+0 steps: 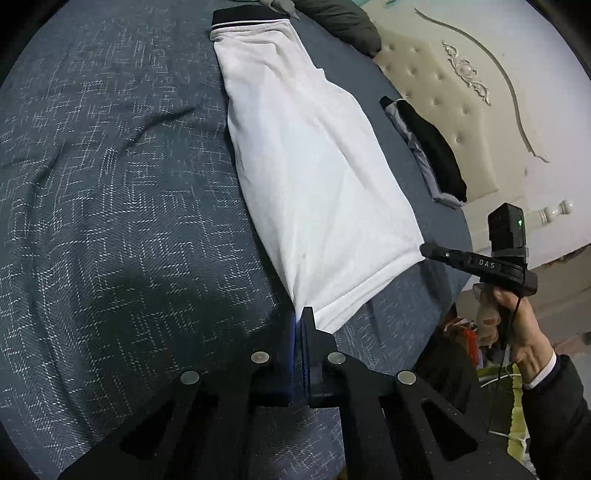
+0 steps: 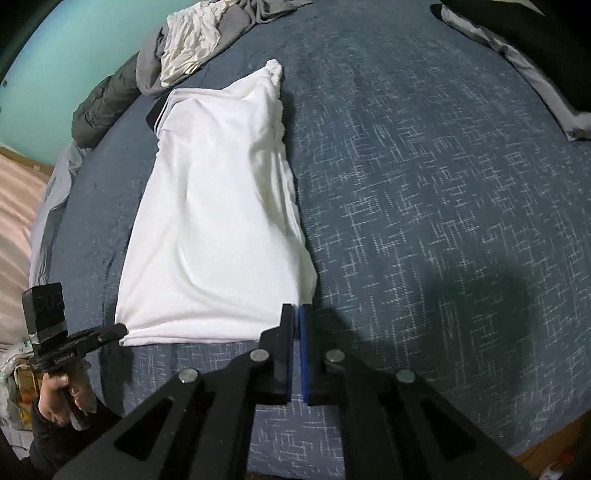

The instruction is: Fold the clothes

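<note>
In the left wrist view the left gripper (image 1: pixel 298 321) has its jaws pressed together on the near left corner of the white garment (image 1: pixel 306 155), at the hem. The right gripper (image 2: pixel 296 314) is likewise closed at the opposite near corner; the cloth seems to be nipped between its blue pads (image 2: pixel 303 350), though the fabric barely reaches the gap. Each tool is held by a hand (image 1: pixel 517 325) in a dark sleeve. The garment lies folded lengthwise into a long strip on the bed (image 1: pixel 110 184), whose cover is dark blue with a white woven pattern. Its far end carries a black band with a white stripe (image 1: pixel 247 18). Further off, a black and grey folded item (image 1: pixel 432 151) lies near the cream tufted headboard (image 1: pixel 443 74), and a heap of grey and white clothes (image 2: pixel 192 40) rests at the bed's far edge
</note>
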The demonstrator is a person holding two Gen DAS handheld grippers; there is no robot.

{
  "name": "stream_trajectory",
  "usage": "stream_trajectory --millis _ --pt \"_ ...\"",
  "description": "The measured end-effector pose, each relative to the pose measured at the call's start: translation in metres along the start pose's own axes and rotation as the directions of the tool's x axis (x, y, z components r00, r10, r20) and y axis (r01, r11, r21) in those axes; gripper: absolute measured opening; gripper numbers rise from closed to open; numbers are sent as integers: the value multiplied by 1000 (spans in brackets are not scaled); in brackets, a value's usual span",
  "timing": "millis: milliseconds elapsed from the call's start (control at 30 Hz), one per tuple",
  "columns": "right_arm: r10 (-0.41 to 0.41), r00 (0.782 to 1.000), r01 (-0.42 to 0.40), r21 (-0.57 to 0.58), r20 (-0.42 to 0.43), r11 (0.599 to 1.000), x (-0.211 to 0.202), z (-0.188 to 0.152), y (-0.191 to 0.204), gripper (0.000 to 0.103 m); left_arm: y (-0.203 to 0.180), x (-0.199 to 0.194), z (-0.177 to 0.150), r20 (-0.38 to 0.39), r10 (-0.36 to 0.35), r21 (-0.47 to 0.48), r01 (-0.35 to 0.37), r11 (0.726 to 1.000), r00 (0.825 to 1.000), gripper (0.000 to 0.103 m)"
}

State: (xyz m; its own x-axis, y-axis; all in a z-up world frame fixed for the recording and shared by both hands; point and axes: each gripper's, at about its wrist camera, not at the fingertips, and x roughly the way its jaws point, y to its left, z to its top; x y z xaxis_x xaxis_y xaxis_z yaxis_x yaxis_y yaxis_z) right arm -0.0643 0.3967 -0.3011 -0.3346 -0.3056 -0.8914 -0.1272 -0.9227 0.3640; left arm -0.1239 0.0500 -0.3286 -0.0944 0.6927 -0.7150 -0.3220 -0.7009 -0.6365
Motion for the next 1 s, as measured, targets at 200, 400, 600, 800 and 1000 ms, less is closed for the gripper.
stream_trajectory --millis 200,400,600,800,1000 --pt "-10 1000 10 16 6 1000 -3 9 3 6 -4 2 1 9 24 -2 -24 1000 1000 3" --pt "9 996 -15 56 91 998 -18 24 3 33 -1 -7 8 48 67 -2 -67 998 997 7" --pt "-4 990 0 23 140 1000 -21 62 18 35 0 -10 15 75 102 7 -102 995 992 11" --pt "-30 989 27 23 143 999 -3 103 26 35 0 -11 20 87 118 22 -121 992 989 12" --pt "-48 991 40 64 126 997 25 130 25 35 3 -12 24 91 127 25 -129 991 988 12"
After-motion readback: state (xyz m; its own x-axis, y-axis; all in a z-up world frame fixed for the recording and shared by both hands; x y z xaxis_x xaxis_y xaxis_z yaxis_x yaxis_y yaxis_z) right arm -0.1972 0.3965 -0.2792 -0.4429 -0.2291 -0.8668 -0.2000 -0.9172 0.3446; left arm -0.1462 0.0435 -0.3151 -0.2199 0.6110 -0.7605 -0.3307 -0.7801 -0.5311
